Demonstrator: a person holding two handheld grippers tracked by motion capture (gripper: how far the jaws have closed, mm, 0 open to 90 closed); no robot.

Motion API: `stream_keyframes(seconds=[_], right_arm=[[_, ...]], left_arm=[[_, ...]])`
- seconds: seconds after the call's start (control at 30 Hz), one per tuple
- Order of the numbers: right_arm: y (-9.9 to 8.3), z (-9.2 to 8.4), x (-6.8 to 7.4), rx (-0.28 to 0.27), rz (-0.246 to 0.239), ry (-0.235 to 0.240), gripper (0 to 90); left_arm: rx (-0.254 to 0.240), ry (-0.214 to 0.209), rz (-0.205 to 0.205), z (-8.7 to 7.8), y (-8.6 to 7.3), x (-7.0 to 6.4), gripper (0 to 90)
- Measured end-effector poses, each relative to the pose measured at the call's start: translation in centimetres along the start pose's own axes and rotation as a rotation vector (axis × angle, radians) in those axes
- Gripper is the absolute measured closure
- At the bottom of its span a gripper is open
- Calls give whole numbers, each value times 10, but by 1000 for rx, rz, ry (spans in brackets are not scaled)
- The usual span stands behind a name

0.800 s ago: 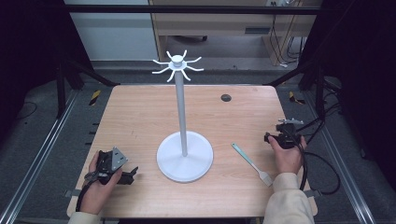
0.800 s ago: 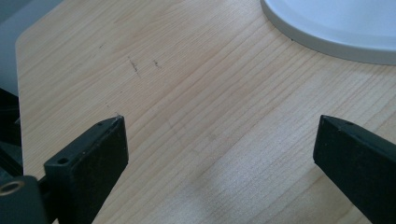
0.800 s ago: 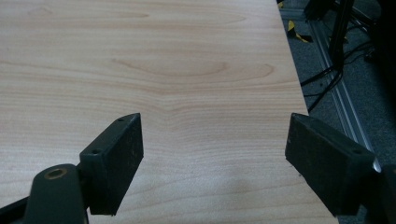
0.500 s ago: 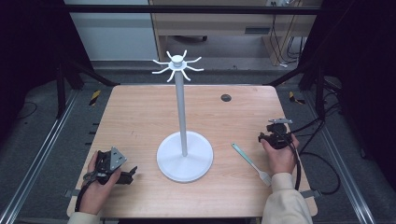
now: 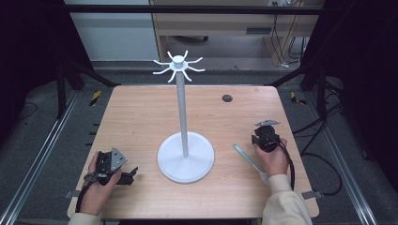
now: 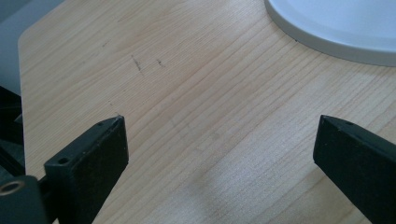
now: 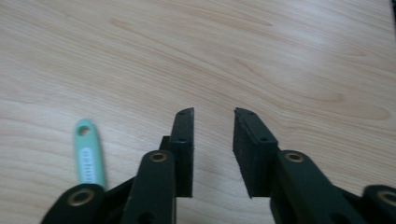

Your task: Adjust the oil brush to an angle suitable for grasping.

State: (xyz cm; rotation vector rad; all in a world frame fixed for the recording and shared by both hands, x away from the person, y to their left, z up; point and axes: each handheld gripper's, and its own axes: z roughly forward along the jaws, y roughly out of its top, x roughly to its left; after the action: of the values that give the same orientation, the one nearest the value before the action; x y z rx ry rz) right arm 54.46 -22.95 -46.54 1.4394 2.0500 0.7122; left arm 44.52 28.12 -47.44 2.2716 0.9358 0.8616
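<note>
My right gripper sits over the right part of the table, just beside the far end of the green spatula. Its fingers stand a narrow gap apart, with nothing between them but bare wood. In the right gripper view the spatula's handle, with its hanging hole, lies flat on the table to the left of the fingers, apart from them. Its blade end appears to run under my right hand; I cannot confirm contact there.

My left gripper rests at the near left, fingers spread wide and empty, pointing toward the rack's base.

The white rack stands upright mid-table, between both grippers.
</note>
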Motion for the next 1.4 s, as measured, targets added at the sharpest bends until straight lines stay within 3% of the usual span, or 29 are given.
stream_keyframes(seconds=[0.27,0.63,1.03,1.23,1.4], right_arm=[[-2,3,11,21,-71,98,900],[-6,11,21,73,-114,188,900],[-6,16,28,106,-129,234,900],[-5,14,31,116,-160,241,900],[-7,11,38,121,-188,288,900]], left_arm=[[-4,-1,2,0,0,0,28],[-2,-1,7,-1,0,0,28],[-4,2,1,-1,0,0,28],[-4,2,2,-1,0,0,28],[-1,-1,3,-1,0,1,28]])
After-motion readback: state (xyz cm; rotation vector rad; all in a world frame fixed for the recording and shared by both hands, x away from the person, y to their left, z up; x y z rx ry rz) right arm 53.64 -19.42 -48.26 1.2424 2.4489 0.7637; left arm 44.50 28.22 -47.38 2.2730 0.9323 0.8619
